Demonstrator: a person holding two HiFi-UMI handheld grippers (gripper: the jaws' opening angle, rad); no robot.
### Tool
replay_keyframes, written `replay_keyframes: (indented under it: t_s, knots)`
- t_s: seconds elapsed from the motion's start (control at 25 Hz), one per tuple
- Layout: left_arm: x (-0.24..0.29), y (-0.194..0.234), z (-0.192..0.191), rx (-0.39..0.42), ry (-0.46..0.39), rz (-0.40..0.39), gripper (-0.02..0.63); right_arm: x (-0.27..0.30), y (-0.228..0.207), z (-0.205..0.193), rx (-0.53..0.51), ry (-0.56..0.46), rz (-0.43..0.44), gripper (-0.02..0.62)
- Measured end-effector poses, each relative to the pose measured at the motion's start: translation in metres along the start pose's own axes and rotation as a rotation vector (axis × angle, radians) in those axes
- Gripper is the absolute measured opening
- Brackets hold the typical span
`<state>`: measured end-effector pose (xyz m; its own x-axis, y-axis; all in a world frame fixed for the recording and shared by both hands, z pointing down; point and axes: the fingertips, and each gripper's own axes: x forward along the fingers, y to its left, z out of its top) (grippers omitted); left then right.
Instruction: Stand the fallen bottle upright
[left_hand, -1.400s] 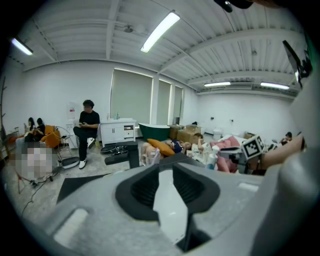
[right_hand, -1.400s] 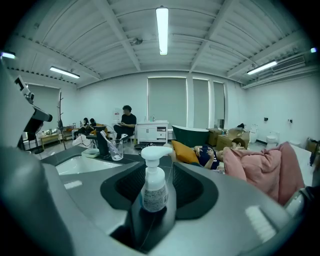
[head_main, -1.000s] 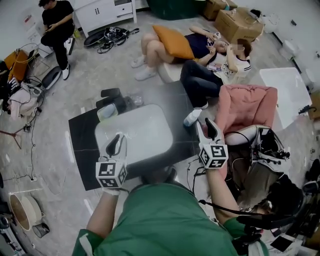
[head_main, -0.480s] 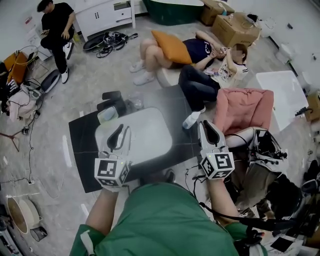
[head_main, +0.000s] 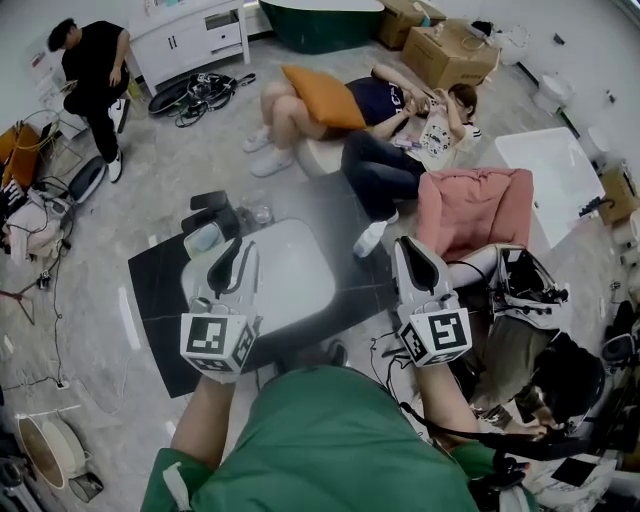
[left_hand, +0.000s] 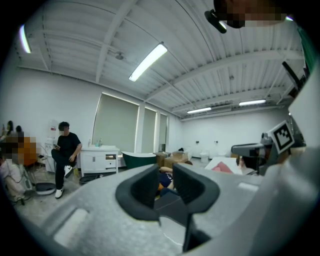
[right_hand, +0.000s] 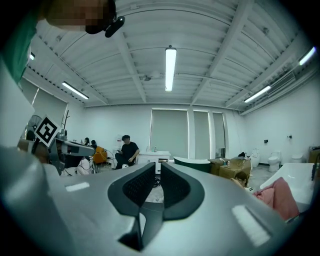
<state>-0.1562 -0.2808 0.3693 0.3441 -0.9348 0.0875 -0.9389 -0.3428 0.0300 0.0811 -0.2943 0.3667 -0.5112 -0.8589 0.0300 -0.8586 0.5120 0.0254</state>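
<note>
Bottle (head_main: 260, 212): seemingly the small clear item sitting at the far edge of the dark desk (head_main: 160, 290), just right of two black blocks (head_main: 208, 206); too small for telling upright from fallen. Green-rimmed container (head_main: 203, 238) resting near it, at the far left corner of a white rounded basin top (head_main: 295, 275) lying on the desk.

Left claw (head_main: 238, 262): hovering above the near left part of that white top and pointing away from the wearer. Jaws standing a little apart in the left gripper view, gripping nothing, with only the room showing through the gap.

Right claw (head_main: 412, 258): hovering at the desk's right edge, near a pink cloth (head_main: 470, 210) draped over a seat. Jaws closing in the right gripper view, with a narrow slit showing and nothing lying between the ribbed pads (right_hand: 139, 184).

Both claws staying well apart from the bottle, neither touching it.
</note>
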Motion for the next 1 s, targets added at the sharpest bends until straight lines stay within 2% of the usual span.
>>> replay_keyframes:
  t_s: [0.36,1.0]
  knots:
    - [0.014,-0.002,-0.021,-0.031,0.048,-0.027,0.080,-0.007,-0.007,-0.002,-0.019,0.003,-0.029,0.026]
    - [0.023,0.005,-0.016,0.000,0.045,-0.031,0.078,-0.004,-0.010,-0.007,0.003,0.019,-0.037,0.026]
